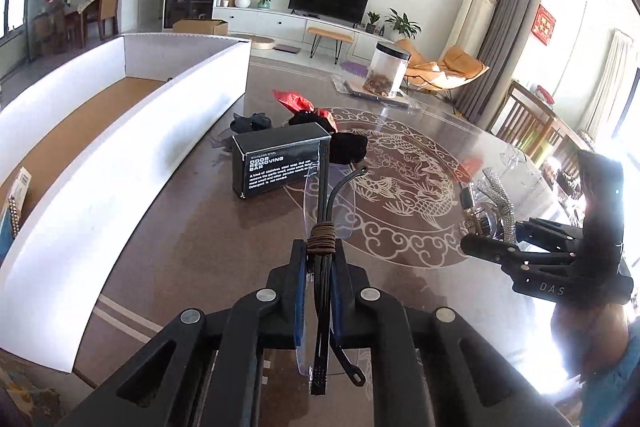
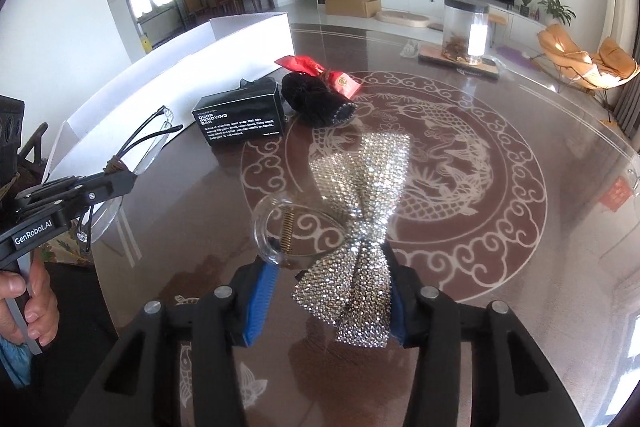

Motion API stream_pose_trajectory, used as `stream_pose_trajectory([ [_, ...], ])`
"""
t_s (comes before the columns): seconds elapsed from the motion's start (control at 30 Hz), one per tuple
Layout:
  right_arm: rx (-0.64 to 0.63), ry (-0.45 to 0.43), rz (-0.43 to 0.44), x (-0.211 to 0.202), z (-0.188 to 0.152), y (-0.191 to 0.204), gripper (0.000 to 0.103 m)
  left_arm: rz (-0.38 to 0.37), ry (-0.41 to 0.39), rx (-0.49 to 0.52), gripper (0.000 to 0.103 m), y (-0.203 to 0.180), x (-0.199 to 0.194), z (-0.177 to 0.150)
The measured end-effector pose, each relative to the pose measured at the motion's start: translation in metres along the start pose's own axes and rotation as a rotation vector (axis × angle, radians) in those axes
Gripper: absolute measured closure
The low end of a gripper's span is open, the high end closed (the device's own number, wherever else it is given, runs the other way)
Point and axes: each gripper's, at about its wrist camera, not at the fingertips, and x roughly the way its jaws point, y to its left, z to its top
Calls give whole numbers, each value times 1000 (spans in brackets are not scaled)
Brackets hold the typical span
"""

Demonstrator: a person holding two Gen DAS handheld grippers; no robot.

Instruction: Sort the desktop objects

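My left gripper [image 1: 320,259] is shut on folded clear-lens glasses [image 1: 325,211] with black arms bound by brown cord, held above the table; they also show in the right wrist view [image 2: 148,143]. My right gripper [image 2: 324,287] is shut on a rhinestone bow hair clip [image 2: 360,203] with a clear oval clasp, held above the table; it also shows in the left wrist view [image 1: 494,203]. On the table lie a black "Odor Removing Bar" box [image 1: 280,163] [image 2: 242,117], a black scrunchie [image 2: 316,99] and a red wrapped item [image 2: 316,69].
A long white cardboard tray [image 1: 120,131] with a brown floor stands at the left, holding a few items at its near end. A clear jar [image 1: 388,69] on a board stands at the table's far side. The round table [image 2: 460,155] has a dragon pattern.
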Motion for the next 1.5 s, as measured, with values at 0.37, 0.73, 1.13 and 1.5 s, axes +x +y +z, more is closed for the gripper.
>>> stream_pose_trajectory([
  [0.37,-216,-112,240,27,128,158,54,191,-84,-235,93,160,-69,68],
  [0.73,-305,125,382,181,218,326,54,387,128,-378,93,306,-33,78],
  [1.13,-161,69,385,177,222,288,21,496,74,-307,62,246,-36,72],
  [1.5,32,-209,-11,23,102,66,0,176,-129,-60,9,42,-56,63],
])
